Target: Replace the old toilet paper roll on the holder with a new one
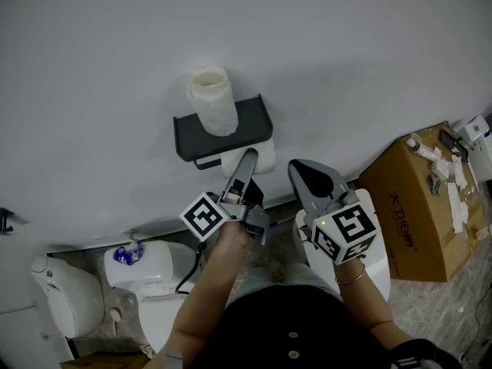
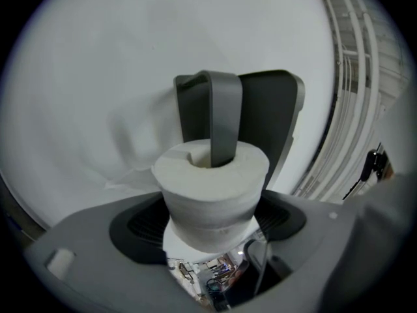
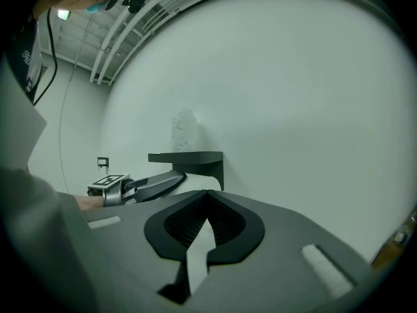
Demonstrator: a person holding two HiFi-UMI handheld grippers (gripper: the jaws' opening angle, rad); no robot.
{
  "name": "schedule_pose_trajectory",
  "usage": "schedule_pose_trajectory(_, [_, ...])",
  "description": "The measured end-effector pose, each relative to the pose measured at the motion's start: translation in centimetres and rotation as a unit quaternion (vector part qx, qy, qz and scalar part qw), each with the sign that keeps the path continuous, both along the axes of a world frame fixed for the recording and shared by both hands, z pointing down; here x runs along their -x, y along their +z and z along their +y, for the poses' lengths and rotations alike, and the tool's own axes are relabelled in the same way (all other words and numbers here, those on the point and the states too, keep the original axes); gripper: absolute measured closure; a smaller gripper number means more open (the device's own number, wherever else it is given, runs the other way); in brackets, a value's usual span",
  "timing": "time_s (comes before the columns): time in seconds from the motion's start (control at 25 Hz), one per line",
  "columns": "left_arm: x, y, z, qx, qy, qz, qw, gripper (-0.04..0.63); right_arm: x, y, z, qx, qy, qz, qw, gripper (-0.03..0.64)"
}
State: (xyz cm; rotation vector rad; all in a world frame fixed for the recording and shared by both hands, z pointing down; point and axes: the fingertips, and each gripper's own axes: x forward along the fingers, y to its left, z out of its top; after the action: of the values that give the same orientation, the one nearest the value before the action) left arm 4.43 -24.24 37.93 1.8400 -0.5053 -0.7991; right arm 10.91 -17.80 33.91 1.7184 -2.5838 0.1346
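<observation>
A black wall holder [image 1: 219,133] carries a new white roll [image 1: 213,101] standing on its shelf. The old roll [image 1: 264,154] hangs under the shelf on the holder's grey bar [image 2: 221,119], which runs through its core. My left gripper [image 1: 250,160] reaches in to it, turned on its side. In the left gripper view the old roll [image 2: 212,181] sits between the two dark pads [image 2: 140,223], which touch its sides. My right gripper [image 1: 302,171] hovers to the right of the holder, shut, with nothing in it. The right gripper view shows the holder [image 3: 189,156] and left gripper [image 3: 171,180] ahead.
A toilet [image 1: 154,275] stands low at the left, with a white container [image 1: 61,294] beside it. A cardboard box [image 1: 415,206] with white odds and ends on top sits at the right. The pale wall [image 1: 346,68] fills the upper view.
</observation>
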Motion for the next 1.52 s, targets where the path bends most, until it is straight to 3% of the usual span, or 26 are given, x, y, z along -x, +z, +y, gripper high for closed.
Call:
schedule_pose_trajectory(1.12, [-9.0, 0.9, 2.0, 0.004, 0.125, -0.014, 0.9920, 0.190, -6.9, -0.6, 2.2, -0.005, 0.104, -0.001, 0.995, 0.615])
schedule_pose_trajectory(1.24, [-9.4, 1.8, 2.5, 0.000, 0.139, -0.038, 0.9896, 0.192, -7.2, -0.8, 2.4, -0.007, 0.111, 0.000, 0.994, 0.615])
schedule_pose_trajectory(1.52, [-9.5, 2.4, 4.6, 0.007, 0.162, -0.042, 0.9858, 0.191, -7.6, -1.0, 2.4, -0.007, 0.118, -0.006, 0.993, 0.615])
